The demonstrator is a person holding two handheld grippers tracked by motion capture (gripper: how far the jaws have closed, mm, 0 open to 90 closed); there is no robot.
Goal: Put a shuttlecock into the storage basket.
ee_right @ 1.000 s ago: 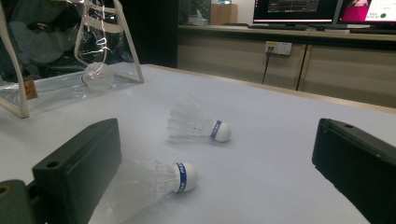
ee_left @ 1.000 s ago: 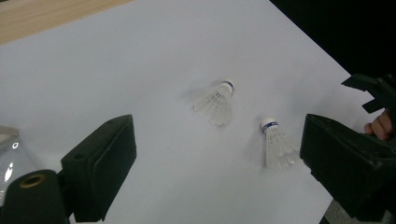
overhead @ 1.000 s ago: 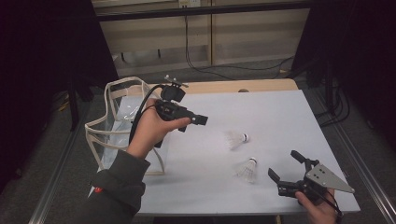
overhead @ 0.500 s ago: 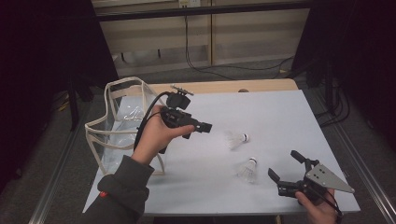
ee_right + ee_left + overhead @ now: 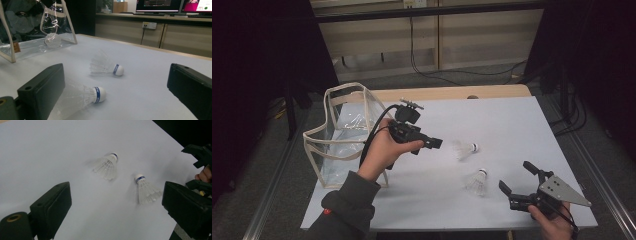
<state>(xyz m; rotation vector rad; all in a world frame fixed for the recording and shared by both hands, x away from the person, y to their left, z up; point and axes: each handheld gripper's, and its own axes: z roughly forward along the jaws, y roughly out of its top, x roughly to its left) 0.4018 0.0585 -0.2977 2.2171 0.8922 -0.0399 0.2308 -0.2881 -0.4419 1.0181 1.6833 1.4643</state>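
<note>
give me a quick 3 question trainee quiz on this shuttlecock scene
1. How many white feathered shuttlecocks lie on the white table outside the clear plastic bag?
2. True or false: the left claw is shut on a shuttlecock.
3. Which claw is closer to the shuttlecock nearest the person: (a) left (b) right?

Key
1. Two: the nearer one, and the farther one. A third sits in the bag.
2. False: its jaws are open and empty.
3. (b), the right claw, also open.
</note>
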